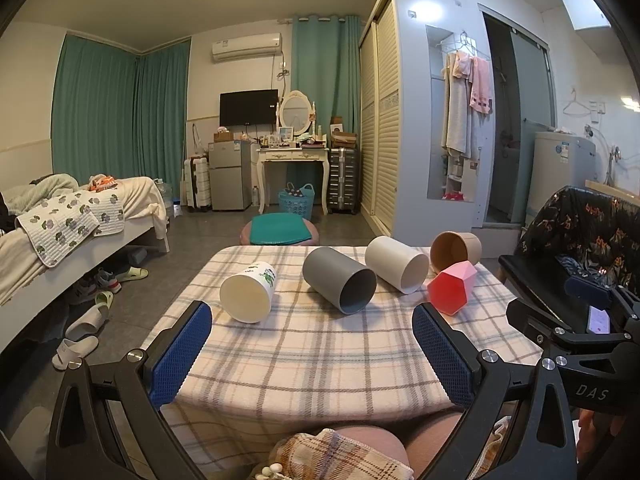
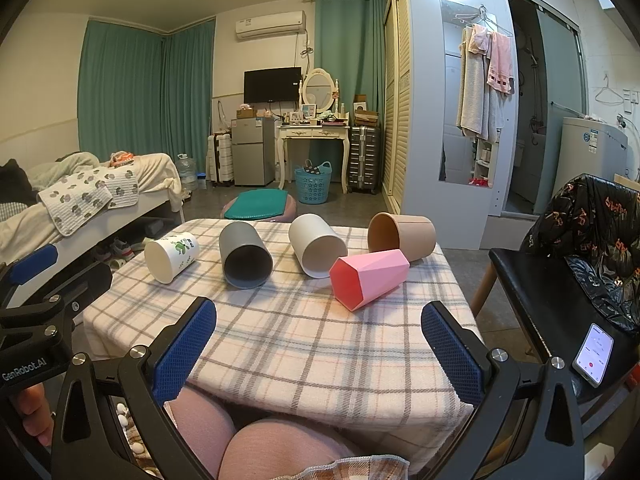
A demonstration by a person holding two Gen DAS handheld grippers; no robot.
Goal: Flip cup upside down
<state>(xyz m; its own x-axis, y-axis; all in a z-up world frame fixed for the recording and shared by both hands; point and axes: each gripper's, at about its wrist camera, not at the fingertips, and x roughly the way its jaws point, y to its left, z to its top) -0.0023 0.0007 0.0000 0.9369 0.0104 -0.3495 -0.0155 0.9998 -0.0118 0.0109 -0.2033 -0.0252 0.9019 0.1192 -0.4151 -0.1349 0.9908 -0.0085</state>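
Five cups lie on their sides on the checked cloth of your worktop (image 2: pixel 304 344), mouths turned toward you. From your left: the white cup with the green print (image 2: pixel 171 257), the grey cup (image 2: pixel 245 256), the plain white cup (image 2: pixel 318 246), then the pink faceted cup (image 2: pixel 370 278) with the brown cup (image 2: pixel 402 237) just behind it — whether those two touch is not clear.

Your left gripper (image 1: pixel 312 352) hangs over the near edge of the worktop with its jaws spread wide, holding nothing; the cups sit well beyond the blue pads (image 1: pixel 182 354). Your right gripper (image 2: pixel 319 354) is the same — jaws wide apart, empty, short of the pink faceted cup. A phone (image 2: pixel 593 354) lies on the black chair (image 2: pixel 532 292) to your right.
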